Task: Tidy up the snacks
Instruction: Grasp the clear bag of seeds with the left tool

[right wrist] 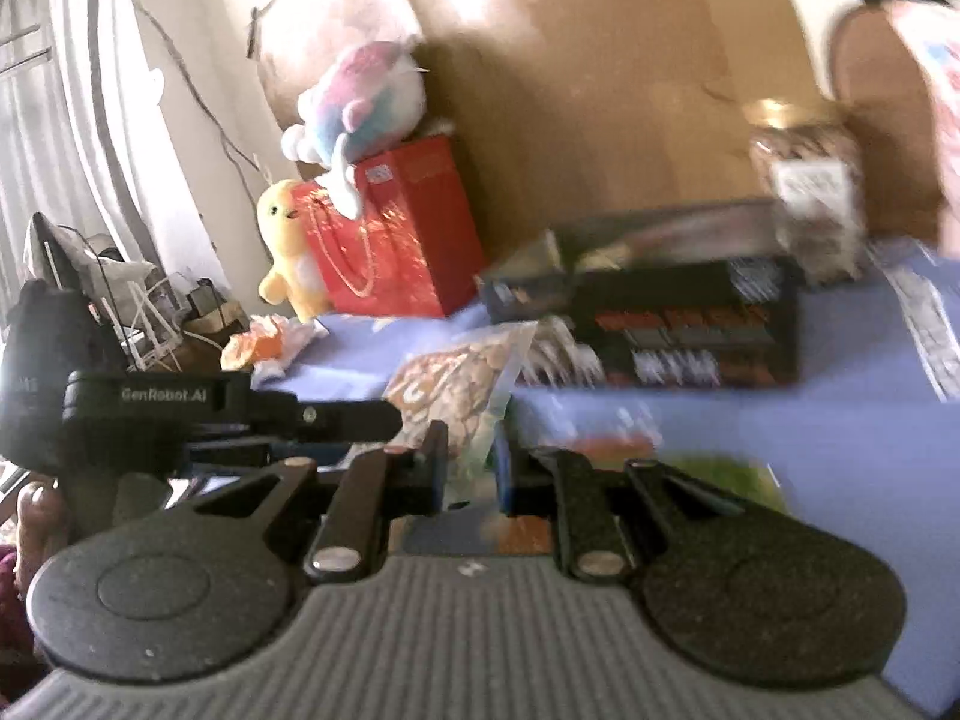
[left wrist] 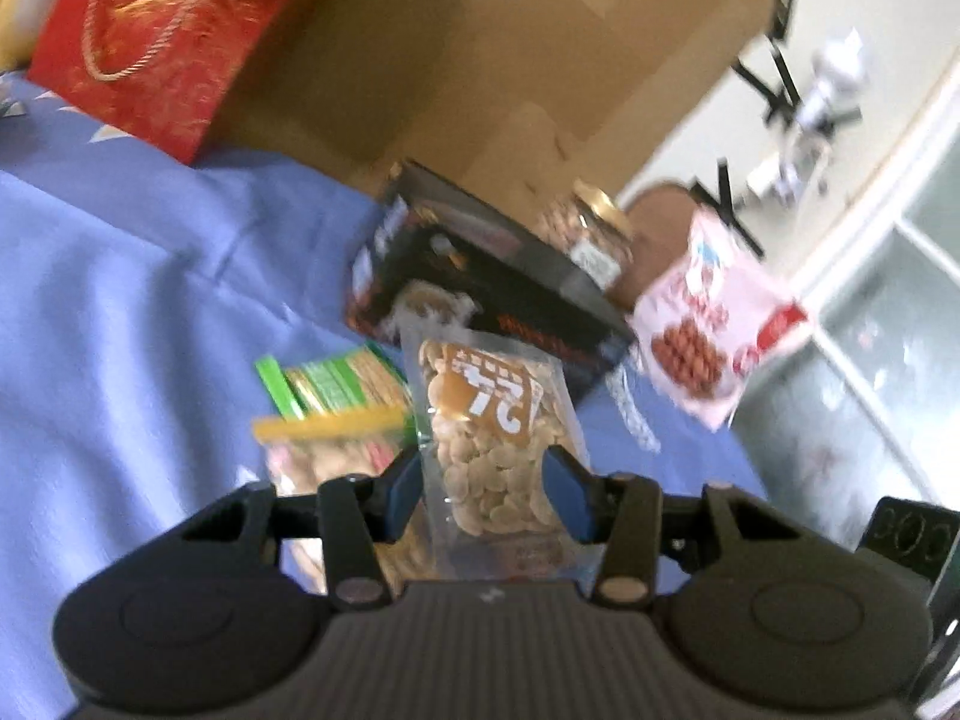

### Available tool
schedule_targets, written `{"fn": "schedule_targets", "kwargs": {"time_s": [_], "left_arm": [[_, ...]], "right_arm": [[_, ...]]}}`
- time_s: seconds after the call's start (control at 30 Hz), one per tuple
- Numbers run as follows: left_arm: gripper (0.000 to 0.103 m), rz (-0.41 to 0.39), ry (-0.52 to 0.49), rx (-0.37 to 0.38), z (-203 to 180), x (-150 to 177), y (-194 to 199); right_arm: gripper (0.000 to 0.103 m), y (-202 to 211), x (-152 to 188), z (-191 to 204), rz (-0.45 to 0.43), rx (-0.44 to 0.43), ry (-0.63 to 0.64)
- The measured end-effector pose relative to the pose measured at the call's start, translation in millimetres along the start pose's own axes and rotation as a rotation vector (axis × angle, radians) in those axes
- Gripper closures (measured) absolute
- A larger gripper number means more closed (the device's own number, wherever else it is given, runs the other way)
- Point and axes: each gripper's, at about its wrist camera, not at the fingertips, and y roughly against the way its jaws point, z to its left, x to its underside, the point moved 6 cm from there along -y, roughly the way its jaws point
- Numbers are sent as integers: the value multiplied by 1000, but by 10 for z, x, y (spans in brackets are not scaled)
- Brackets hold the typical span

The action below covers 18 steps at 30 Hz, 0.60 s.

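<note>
Snacks are lying spread over a blue cloth point(left wrist: 132, 276) that is covering the surface, and you are holding two of them up. Your left gripper point(left wrist: 489, 480) is clamping a clear bag of pale nuts point(left wrist: 492, 420) between its blue pads, lifted in front of a black box point(left wrist: 498, 276). Your right gripper point(right wrist: 471, 468) is pinching something thin and clear with its jaws nearly together; the picture is too blurred to tell what.

On the cloth just beside the nut bag, a green packet point(left wrist: 336, 384) and a bag with a yellow strip point(left wrist: 336, 438) are lying together. A glass jar with a gold lid point(left wrist: 591, 228) is standing behind the black box, and a pink-and-white packet point(left wrist: 708, 330) is showing to its right, whether resting or held you cannot tell.

Behind everything a large cardboard box point(left wrist: 510, 48) is standing, with a red gift bag point(right wrist: 408, 228) against it. A yellow plush toy point(right wrist: 288, 246) is leaning on that bag and a pastel plush toy point(right wrist: 366, 102) is sitting on top. Pale curtains point(right wrist: 90, 90) are hanging at the far left.
</note>
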Motion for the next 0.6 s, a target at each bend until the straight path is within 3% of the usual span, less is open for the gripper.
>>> {"fn": "schedule_targets", "kwargs": {"time_s": [0.2, 0.37, 0.6], "left_arm": [[59, 15, -82, -32, -142, 228, -63], [60, -11, -147, -80, -158, 320, -72], [57, -22, -165, -86, -161, 338, -76]], "right_arm": [[84, -36, 335, -200, 84, 10, -118], [81, -61, 404, -157, 102, 14, -87], [72, -33, 434, -134, 98, -2, -62]]}}
